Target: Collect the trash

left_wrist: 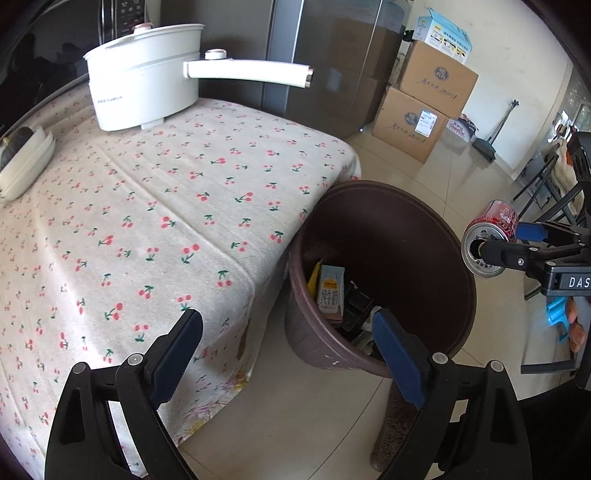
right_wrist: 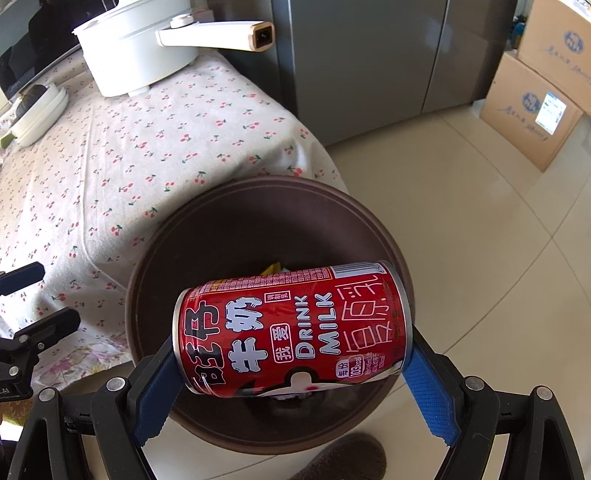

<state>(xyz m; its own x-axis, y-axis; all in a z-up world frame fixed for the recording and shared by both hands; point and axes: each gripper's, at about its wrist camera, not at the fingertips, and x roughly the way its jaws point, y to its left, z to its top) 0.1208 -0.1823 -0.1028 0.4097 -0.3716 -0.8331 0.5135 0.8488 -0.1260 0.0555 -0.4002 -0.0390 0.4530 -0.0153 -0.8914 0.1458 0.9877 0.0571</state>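
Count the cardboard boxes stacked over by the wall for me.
3. Two brown cardboard boxes stand stacked, the lower box on the floor and the upper box on it; a small blue-and-white carton sits on top. More may be hidden behind them.

Glossy metal can [right_wrist: 291, 328] (red print); matt cotton tablecloth [left_wrist: 147, 206].

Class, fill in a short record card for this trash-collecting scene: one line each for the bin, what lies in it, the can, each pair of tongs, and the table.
bin: brown trash bin on the floor beside the table corner
in bin: milk carton among other litter
can: red milk can, lying sideways above the bin
right tongs: right tongs clamped on the can's ends
left tongs: left tongs open, nothing between them
table: cherry-print tablecloth with a white electric pot
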